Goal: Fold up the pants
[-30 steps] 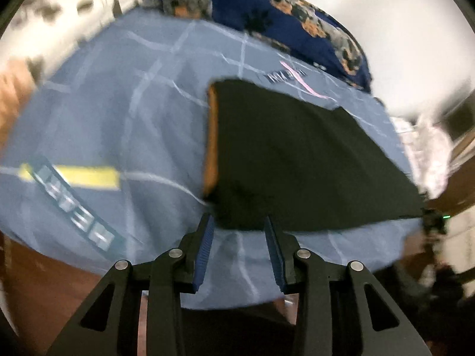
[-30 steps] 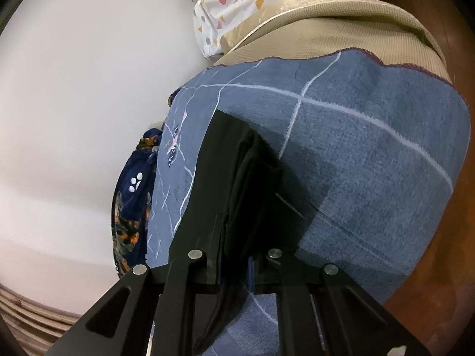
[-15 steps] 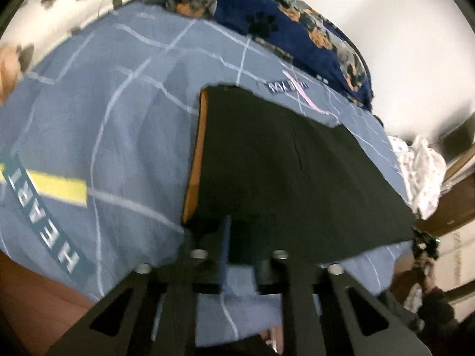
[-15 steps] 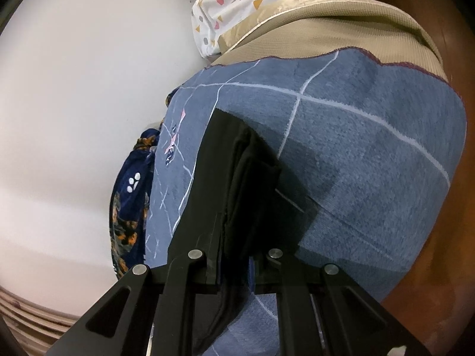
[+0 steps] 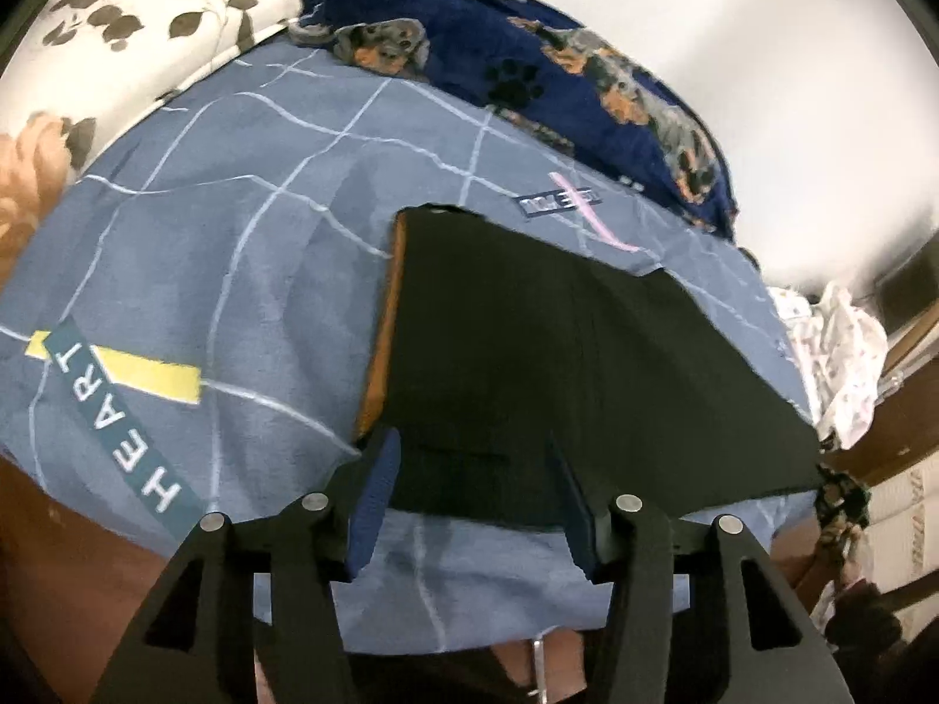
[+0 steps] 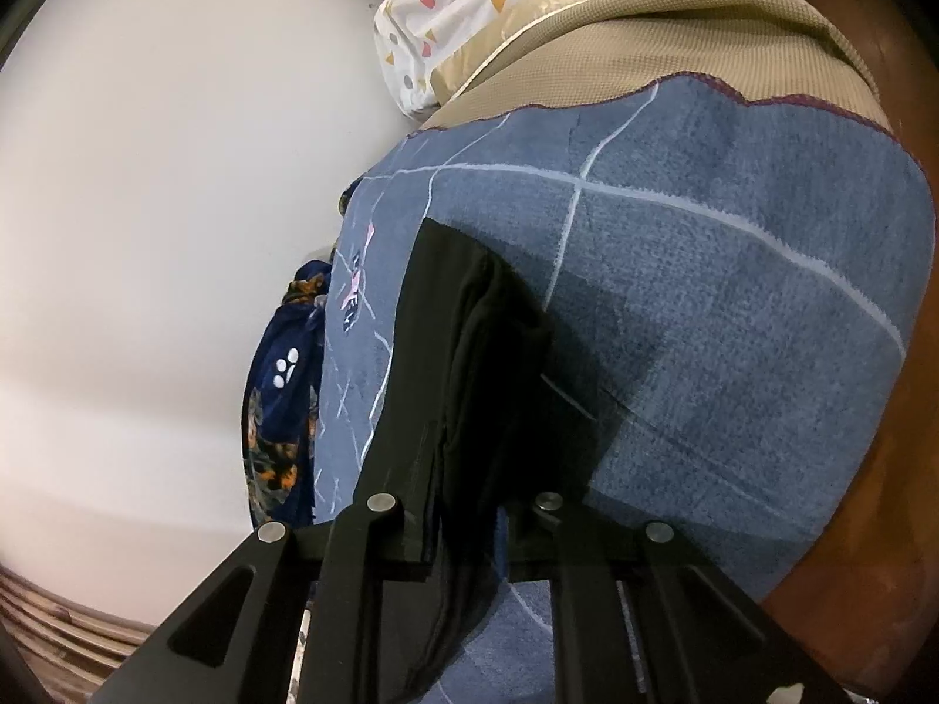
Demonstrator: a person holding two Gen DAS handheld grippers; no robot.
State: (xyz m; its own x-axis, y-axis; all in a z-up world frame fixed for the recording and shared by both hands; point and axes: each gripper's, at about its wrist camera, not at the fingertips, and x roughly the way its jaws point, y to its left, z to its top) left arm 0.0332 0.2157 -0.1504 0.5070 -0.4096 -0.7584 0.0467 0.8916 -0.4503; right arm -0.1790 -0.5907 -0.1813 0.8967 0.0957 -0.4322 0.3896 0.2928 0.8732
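Black pants (image 5: 557, 364) lie folded flat on a blue grid-patterned blanket (image 5: 235, 270), an orange strip showing along their left edge. My left gripper (image 5: 472, 498) hovers at their near edge. Its jaws are opening, and the hem lies between the blue pads (image 5: 375, 498) without being pressed. In the right wrist view the pants (image 6: 469, 352) run away from me as a thick folded band on the blanket (image 6: 733, 305). My right gripper (image 6: 469, 522) still pinches a bunch of the black cloth, though its jaws are starting to open.
A navy dog-print blanket (image 5: 557, 76) and a floral pillow (image 5: 117, 47) lie beyond the pants against the white wall. A white confetti-print cloth (image 6: 469, 12) and a beige cover (image 6: 675, 41) sit at the far end. Brown wood (image 6: 880, 528) borders the blanket.
The left gripper closed at the near edge of the pants half a second ago and has since opened and lifted slightly. The right gripper keeps its hold and has hardly moved.
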